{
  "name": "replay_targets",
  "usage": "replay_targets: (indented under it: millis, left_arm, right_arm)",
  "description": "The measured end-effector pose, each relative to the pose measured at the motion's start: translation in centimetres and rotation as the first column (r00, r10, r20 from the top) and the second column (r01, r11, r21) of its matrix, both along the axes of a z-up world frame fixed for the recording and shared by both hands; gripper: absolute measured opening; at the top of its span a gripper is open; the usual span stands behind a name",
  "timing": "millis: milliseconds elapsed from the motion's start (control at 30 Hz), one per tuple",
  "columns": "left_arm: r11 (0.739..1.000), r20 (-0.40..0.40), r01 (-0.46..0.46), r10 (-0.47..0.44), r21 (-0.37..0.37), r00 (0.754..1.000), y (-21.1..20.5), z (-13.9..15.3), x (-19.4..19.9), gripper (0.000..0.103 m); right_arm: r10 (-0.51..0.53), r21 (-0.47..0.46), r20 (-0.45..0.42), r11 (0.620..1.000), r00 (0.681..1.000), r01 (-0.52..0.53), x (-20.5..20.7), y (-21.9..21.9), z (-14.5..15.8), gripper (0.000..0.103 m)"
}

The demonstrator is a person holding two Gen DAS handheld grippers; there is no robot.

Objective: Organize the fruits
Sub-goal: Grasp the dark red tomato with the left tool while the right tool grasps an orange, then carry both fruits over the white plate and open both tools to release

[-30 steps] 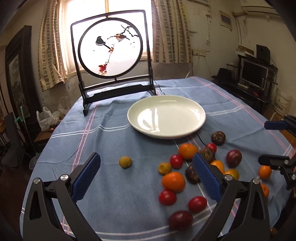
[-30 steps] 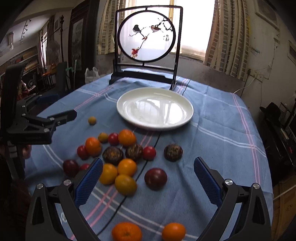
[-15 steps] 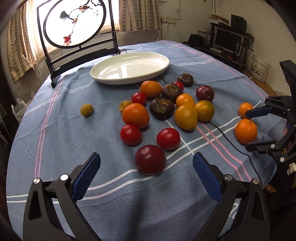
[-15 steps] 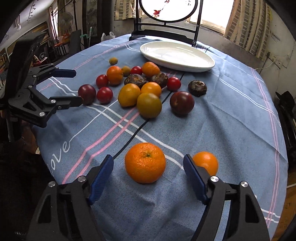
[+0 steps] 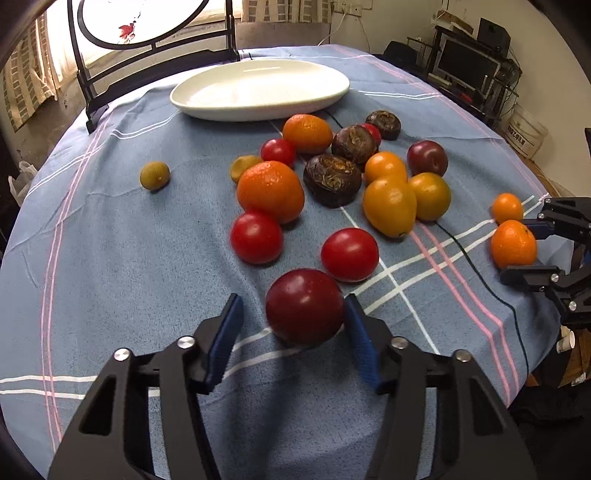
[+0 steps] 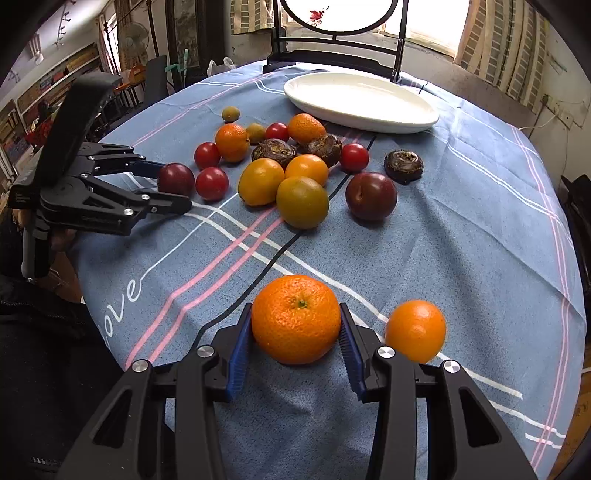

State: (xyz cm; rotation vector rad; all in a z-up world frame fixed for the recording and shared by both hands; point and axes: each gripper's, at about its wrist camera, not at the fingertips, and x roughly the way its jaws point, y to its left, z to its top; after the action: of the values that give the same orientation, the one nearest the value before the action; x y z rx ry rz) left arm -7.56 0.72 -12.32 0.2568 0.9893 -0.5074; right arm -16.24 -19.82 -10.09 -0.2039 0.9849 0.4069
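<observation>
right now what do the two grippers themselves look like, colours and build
Both look the same: the left gripper and right gripper are matte black skeletal linkages with triangular cut-outs and silver round-head screws at the joints. Each finger ends in a blue ribbed pad. Seen from the right wrist view, the left one has a broad black housing on top. No cables, markings or sleeves are visible.

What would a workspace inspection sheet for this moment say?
Surface: round table under a blue checked cloth.
Job's things: white plate holds no fruit; oranges, tomatoes, plums and brown wrinkled fruits lie loose on the cloth.
Clutter: nothing seen.
Grippers: left gripper brackets a dark red plum, right pad touching, left pad apart; right gripper pressed on both sides of a big orange, a smaller orange beside it.
Cables: a thin black cord crosses the cloth.
Surroundings: bird screen at the window, monitor, curtains.
</observation>
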Motion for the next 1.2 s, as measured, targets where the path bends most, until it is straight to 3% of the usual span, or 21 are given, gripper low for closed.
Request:
replay_targets:
  millis: [33,67,267,400,567,767,1033,1200]
  left_arm:
    - [1.000,-0.005,0.000,0.000,-0.016,1.000,0.1,0.1,0.1,0.040]
    - [1.000,-0.002,-0.003,0.003,-0.027,1.000,0.2,0.3,0.1,0.038]
    - [1.000,0.013,0.015,-0.015,-0.026,1.000,0.2,1.4,0.1,0.038]
    - [0.999,0.107,0.022,-0.019,-0.030,0.994,-0.6,4.3,1.0,0.038]
    - [0.998,0.246,-0.030,0.040,-0.047,0.968,-2.3,8.6,4.6,0.038]
    - [0.988,0.269,-0.151,0.152,-0.025,0.951,-4.9,10.3,12.0,0.038]
    - [0.976,0.218,-0.214,0.198,0.050,0.956,-7.3,7.4,19.5,0.038]
    - [0.970,0.202,-0.219,0.194,0.105,0.960,-7.9,5.6,21.8,0.038]
  right_arm:
    - [0.004,0.004,0.000,1.000,1.000,-0.004,0.0,0.0,0.1,0.044]
    - [0.006,-0.002,0.004,1.000,1.000,-0.006,0.0,0.1,0.3,0.044]
    - [0.011,0.007,0.051,1.000,0.999,-0.011,0.6,0.2,2.1,0.044]
    - [0.023,0.002,0.114,1.000,0.993,-0.023,2.5,0.5,4.2,0.044]
    - [0.007,0.016,0.198,1.000,0.980,-0.011,7.3,1.0,7.4,0.044]
    - [-0.061,0.044,0.240,0.998,0.969,0.052,15.8,0.5,9.8,0.044]
    - [-0.117,0.020,0.105,0.993,0.988,0.115,26.9,1.0,6.4,0.044]
    - [-0.140,-0.008,0.052,0.990,0.989,0.140,30.6,1.2,3.7,0.045]
